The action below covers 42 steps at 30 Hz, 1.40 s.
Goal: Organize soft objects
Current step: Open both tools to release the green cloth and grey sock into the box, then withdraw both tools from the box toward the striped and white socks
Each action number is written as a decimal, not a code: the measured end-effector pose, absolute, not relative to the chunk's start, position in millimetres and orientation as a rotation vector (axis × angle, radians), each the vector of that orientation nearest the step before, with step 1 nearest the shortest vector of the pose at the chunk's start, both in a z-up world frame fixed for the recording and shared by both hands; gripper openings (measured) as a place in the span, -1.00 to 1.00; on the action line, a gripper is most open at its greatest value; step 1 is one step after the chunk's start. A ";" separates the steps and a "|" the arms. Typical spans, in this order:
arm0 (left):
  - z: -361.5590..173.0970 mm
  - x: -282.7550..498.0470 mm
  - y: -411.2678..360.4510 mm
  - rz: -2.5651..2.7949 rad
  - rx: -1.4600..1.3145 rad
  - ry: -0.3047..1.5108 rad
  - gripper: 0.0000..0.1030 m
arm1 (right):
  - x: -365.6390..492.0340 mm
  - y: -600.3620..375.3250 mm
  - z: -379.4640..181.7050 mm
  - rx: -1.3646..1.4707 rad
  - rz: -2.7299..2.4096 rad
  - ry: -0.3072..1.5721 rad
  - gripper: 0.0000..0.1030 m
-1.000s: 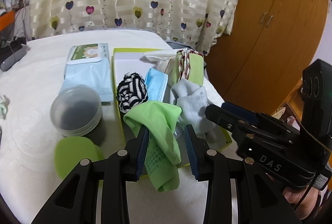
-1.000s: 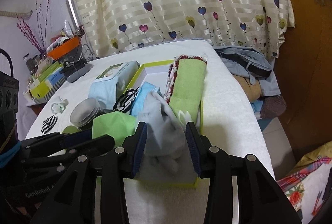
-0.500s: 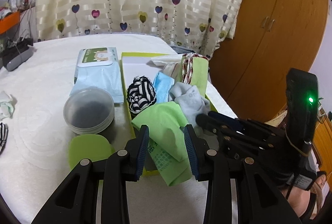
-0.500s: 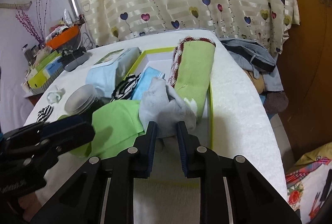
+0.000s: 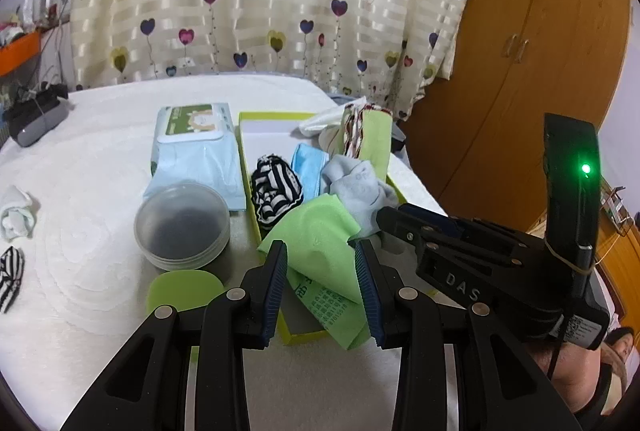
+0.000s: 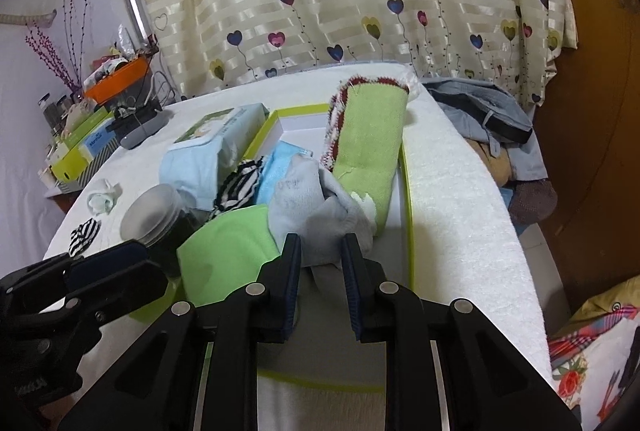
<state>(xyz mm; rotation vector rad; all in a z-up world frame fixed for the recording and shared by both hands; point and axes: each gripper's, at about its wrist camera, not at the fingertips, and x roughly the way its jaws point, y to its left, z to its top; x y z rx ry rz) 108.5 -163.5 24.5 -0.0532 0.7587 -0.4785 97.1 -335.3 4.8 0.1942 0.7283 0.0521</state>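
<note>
A yellow-green box (image 5: 246,135) (image 6: 409,215) on the white bed holds soft items: a striped sock (image 5: 276,187), a blue mask (image 5: 306,167), a grey sock (image 5: 356,187) (image 6: 312,207), a green cloth (image 5: 320,243) (image 6: 232,247) and a rolled green towel (image 5: 372,139) (image 6: 368,139). My left gripper (image 5: 322,287) is open around the green cloth, which drapes over the box's near edge. My right gripper (image 6: 320,271) stands partly open with the grey sock's near end between its pads.
A wipes pack (image 5: 192,147) and a round lidded container (image 5: 182,223) lie left of the box, with a green lid (image 5: 184,291) in front. Two small socks (image 5: 16,215) lie at the far left. A wooden wardrobe (image 5: 520,51) stands right; clothes (image 6: 488,123) are piled beside the bed.
Both grippers have drawn back from the box. The left one let the green cloth settle over the box edge. The right one closed in on the grey sock, then widened a little.
</note>
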 end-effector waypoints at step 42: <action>47.8 61.9 -48.5 -0.292 -0.118 0.663 -0.34 | 44.7 -232.2 58.8 0.050 0.183 0.594 -0.14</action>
